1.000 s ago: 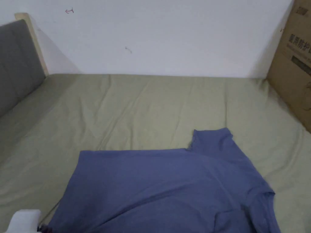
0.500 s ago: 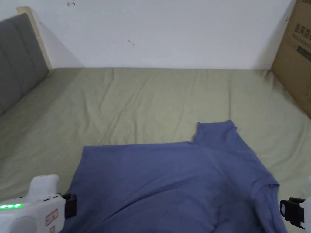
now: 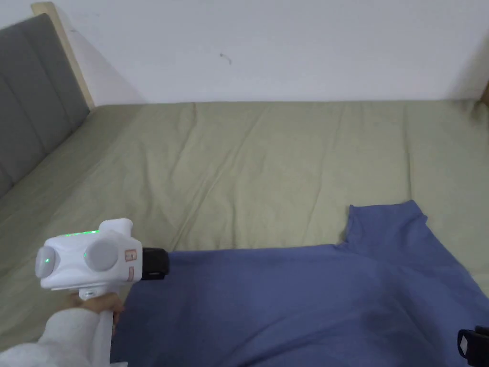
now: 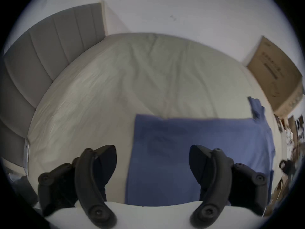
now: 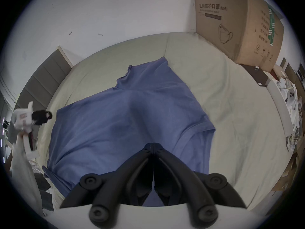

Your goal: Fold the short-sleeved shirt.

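Blue fabric of the short-sleeved shirt [image 3: 296, 306] is spread on the olive-green bed [image 3: 267, 162], its hem toward the grey headboard [image 3: 28, 95] and one sleeve [image 3: 389, 227] laid out on the side toward the white wall [image 3: 286, 43]. The left hand-held gripper [image 4: 152, 164] is held just above the shirt's hem corner on the headboard side, its jaws spread wide with nothing between them; its white body [image 3: 90, 255] is gripped from below by a hand [image 3: 98, 303]. The right hand-held gripper [image 5: 153, 145] is seen with its jaws pressed together over the shirt near the collar; whether cloth is pinched between them cannot be told. A cardboard box [image 5: 239, 22] stands at the far end of the bed from the headboard.
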`<act>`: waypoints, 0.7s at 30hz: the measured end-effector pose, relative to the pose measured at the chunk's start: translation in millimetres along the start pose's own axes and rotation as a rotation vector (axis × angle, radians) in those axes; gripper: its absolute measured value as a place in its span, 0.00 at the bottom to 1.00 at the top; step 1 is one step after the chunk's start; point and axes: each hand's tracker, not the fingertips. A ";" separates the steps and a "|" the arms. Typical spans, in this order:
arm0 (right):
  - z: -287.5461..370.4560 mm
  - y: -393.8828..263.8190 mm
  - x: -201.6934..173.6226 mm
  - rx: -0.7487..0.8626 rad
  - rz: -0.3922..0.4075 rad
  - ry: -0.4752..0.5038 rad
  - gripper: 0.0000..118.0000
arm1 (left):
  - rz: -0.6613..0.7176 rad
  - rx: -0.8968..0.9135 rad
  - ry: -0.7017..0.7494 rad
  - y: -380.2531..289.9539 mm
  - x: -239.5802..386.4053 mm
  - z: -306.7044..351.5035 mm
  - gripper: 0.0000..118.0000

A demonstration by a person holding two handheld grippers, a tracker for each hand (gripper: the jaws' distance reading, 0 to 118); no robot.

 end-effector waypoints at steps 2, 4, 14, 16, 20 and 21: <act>-8.3 -1.7 1.4 -0.025 -0.001 0.010 0.00 | 0.023 -0.064 -0.036 9.3 -0.9 -31.7 0.82; -14.2 -4.4 4.2 -0.040 -0.003 0.014 0.00 | 0.017 -0.137 -0.029 15.7 3.5 -55.0 0.81; -25.8 20.7 19.1 -0.055 -0.014 0.025 0.08 | -0.081 -0.068 0.037 3.4 25.2 -38.9 0.01; -30.2 43.9 21.3 -0.041 0.002 0.034 0.49 | -0.068 -0.057 -0.003 3.8 28.9 -32.8 0.01; -62.2 103.1 27.8 -0.018 0.053 0.021 0.86 | -0.100 -0.063 0.006 -2.8 25.8 -29.6 0.01; -76.1 118.6 31.1 -0.019 0.068 0.020 0.86 | -0.081 -0.062 -0.009 0.2 22.9 -29.3 0.01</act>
